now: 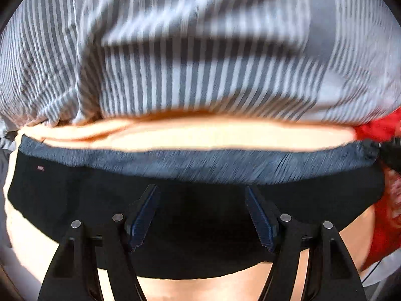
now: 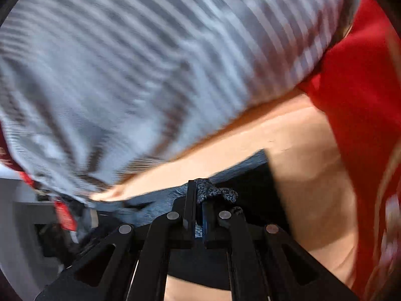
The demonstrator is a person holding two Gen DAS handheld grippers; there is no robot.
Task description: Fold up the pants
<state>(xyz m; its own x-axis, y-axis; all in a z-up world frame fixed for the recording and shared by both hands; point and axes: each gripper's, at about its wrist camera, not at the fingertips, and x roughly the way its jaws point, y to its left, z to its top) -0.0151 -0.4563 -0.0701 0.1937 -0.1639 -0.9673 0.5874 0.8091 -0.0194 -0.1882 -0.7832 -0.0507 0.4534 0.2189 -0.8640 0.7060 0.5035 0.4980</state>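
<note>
The black pants with a heathered blue-grey waistband [image 1: 195, 200] lie spread across a pale peach surface [image 1: 200, 135], probably a bed sheet, with a grey-and-white striped cloth [image 1: 175, 50] bunched beyond them and a red fabric [image 2: 356, 80] off to the right.

The left gripper [image 1: 201, 215] hovers over the black cloth below the waistband with its 2 fingers spread wide, holding nothing. The right gripper [image 2: 198, 205] has its fingers pressed together on the waistband's right corner, with a dark speckled drawcord [image 2: 218, 193] bunched at the tips.

The main risk seems to be the right-hand pinch. It sits near the edge and may be partly on the cord, not the band, so a pull could slip off or drag the cord out. With only 1 corner held, lifting would likely skew the pants and bunch them. The blur suggests fast motion, which could also snag the striped cloth close behind the waistband.
</note>
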